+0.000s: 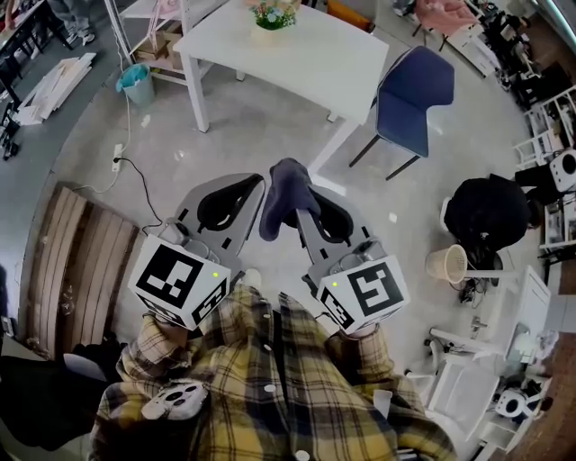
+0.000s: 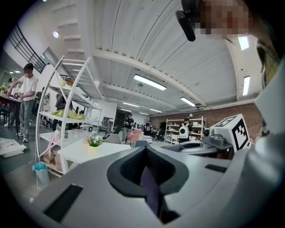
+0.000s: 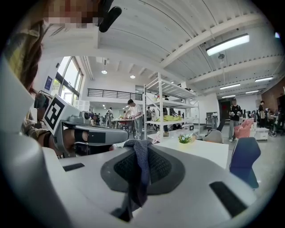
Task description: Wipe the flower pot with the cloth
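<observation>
A person in a yellow plaid shirt [image 1: 261, 378] stands on a grey concrete workshop floor [image 1: 225, 135], holding a grey two-jaw gripper in each hand. The right gripper [image 1: 301, 203] has its jaws clamped on a dark blue-grey knitted cloth [image 1: 283, 194], which bunches above the jaw tips and hangs down towards the person. The right gripper view shows the same cloth [image 3: 141, 169] draped over the closed tips and trailing down the dark ribbed pads [image 3: 162, 167]. The left gripper [image 1: 252, 185] is level with it, just to the side, its jaws pressed together; the left gripper view shows the padded faces of that gripper [image 2: 144, 151] meeting along a narrow seam.

The small pale flower pot with pink and white blooms [image 1: 270, 22] sits near the far edge of a white rectangular table [image 1: 297, 63], well apart from both grippers and ahead of them. It shows in the left gripper view [image 2: 94, 142] and in the right gripper view [image 3: 184, 139], upright on the tabletop.

A navy blue chair with thin dark legs [image 1: 416, 90] stands at the table's right end. A teal waste bin [image 1: 137, 85] sits beside the table's left legs. Weathered wooden planks [image 1: 72, 261] lie on the floor to the person's left, and a light wicker basket [image 1: 447, 264] stands to the right, near a second person in dark clothing [image 1: 486, 212].
</observation>
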